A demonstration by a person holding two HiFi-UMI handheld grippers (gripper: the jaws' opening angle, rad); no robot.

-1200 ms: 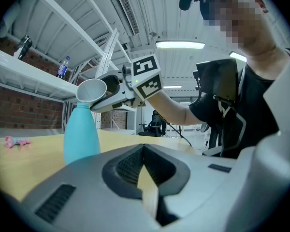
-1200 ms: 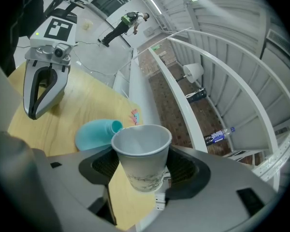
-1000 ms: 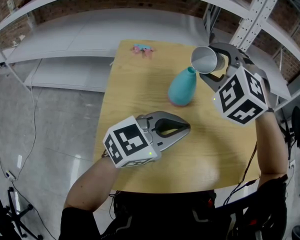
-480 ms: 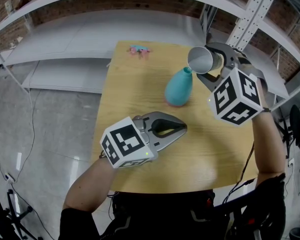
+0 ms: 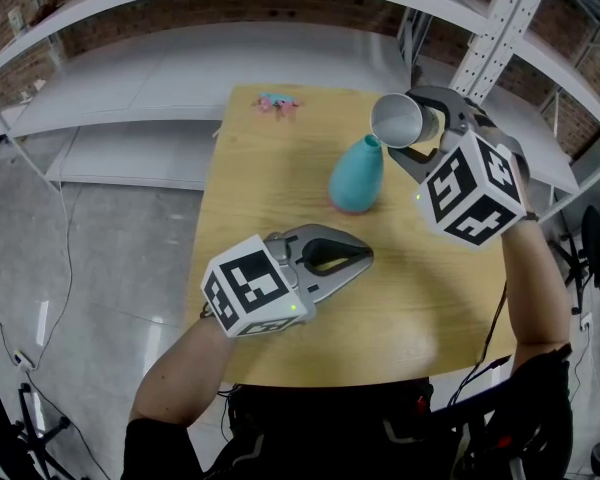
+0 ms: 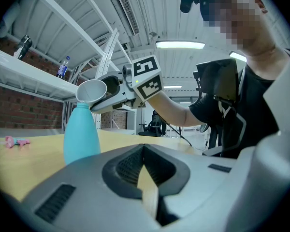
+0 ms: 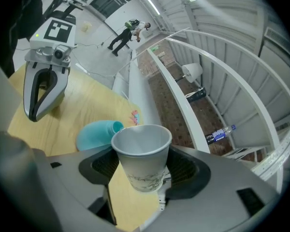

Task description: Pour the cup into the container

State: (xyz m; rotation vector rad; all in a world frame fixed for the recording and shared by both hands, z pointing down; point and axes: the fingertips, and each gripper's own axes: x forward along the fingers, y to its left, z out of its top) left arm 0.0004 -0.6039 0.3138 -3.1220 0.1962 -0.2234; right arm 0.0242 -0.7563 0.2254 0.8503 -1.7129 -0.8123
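Observation:
A white paper cup [image 5: 398, 120] lies tipped on its side, mouth turned toward the neck of the teal bottle-shaped container [image 5: 358, 176], which stands upright on the wooden table [image 5: 270, 188]. My right gripper [image 5: 412, 130] is shut on the cup and holds it just above and right of the container's mouth. In the right gripper view the cup [image 7: 140, 141] sits between the jaws and looks empty inside, with the container [image 7: 97, 133] behind it. My left gripper [image 5: 366, 256] rests low over the table nearer me, shut with nothing in it. The left gripper view shows the cup [image 6: 92, 91] over the container [image 6: 81, 135].
A small pink item [image 5: 280, 101] lies at the table's far edge. Metal shelving [image 5: 280, 28] runs behind the table and an upright post [image 5: 500, 28] stands at the right. A water bottle [image 7: 218, 134] lies on a shelf.

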